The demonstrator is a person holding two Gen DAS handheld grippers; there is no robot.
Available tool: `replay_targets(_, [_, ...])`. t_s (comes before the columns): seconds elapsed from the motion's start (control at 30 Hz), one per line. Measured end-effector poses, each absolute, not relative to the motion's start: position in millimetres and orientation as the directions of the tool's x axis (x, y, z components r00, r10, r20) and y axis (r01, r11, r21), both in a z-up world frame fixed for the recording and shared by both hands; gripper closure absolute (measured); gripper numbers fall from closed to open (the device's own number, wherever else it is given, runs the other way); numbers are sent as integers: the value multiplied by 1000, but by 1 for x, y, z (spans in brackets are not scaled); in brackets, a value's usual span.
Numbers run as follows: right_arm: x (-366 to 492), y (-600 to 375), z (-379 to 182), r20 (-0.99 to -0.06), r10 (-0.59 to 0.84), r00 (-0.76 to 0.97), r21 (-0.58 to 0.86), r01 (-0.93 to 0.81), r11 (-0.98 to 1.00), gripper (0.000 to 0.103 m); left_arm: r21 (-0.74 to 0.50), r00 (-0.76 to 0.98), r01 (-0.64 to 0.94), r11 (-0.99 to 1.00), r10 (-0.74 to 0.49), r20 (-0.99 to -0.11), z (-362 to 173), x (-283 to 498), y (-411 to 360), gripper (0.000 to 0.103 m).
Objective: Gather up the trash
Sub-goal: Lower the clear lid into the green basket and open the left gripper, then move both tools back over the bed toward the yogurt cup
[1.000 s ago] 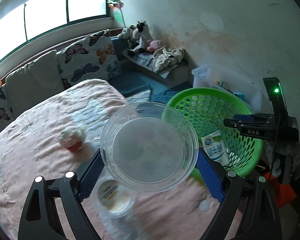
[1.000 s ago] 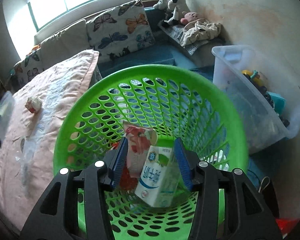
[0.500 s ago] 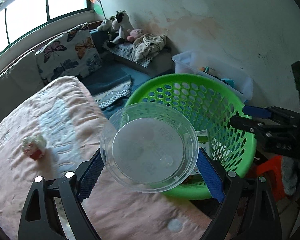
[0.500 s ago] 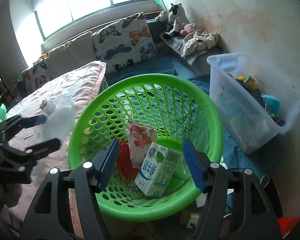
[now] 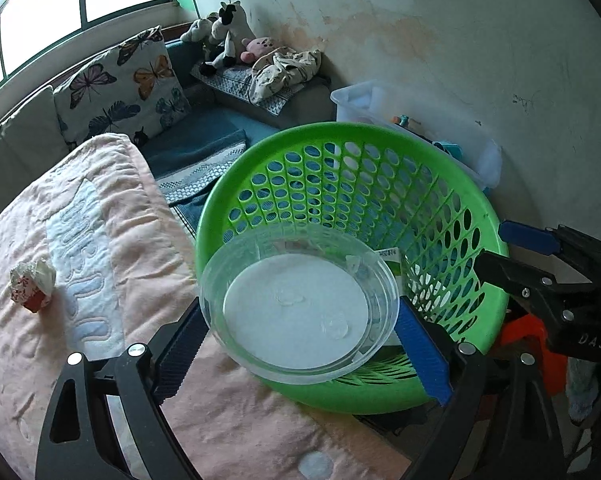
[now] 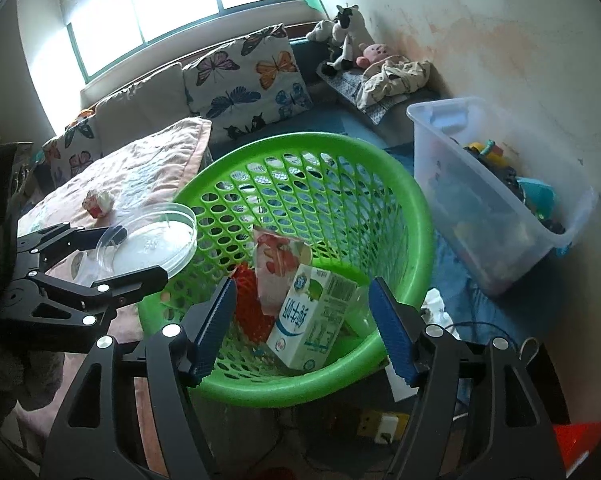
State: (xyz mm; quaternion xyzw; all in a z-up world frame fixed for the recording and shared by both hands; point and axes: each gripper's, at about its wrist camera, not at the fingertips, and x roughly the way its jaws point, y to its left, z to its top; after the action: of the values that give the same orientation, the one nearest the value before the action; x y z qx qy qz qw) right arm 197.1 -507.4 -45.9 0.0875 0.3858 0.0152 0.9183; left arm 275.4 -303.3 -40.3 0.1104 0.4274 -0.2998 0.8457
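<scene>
The left gripper (image 5: 298,350) pinches a clear lid (image 5: 298,306) between its two blue pads; the lid is held tilted, partly over the near rim of the green basket (image 5: 488,240) just ahead of it. To the left of this gripper, a crumpled wrapper (image 5: 32,286) lies on the pink blanket (image 5: 132,216). The right gripper (image 6: 300,330) is spread wide and holds nothing. Ahead of it, inside the basket, lie a milk carton (image 6: 314,322), a red pouch (image 6: 278,260) leaning on the carton, and something red, perhaps a net. To its right stands a clear bin (image 6: 496,216).
</scene>
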Motion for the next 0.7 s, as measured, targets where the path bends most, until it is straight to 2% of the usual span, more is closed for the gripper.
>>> replay_targets(0.33, [192, -501, -44, -703, 107, 703, 180, 31, 983, 34, -81, 462, 601, 795, -428, -777, -31, 267, -292, 12])
replay_targets(0.7, [186, -475, -35, -689, 147, 710, 192, -16, 981, 32, -90, 518, 547, 832, -421, -745, -13, 256, -241, 12])
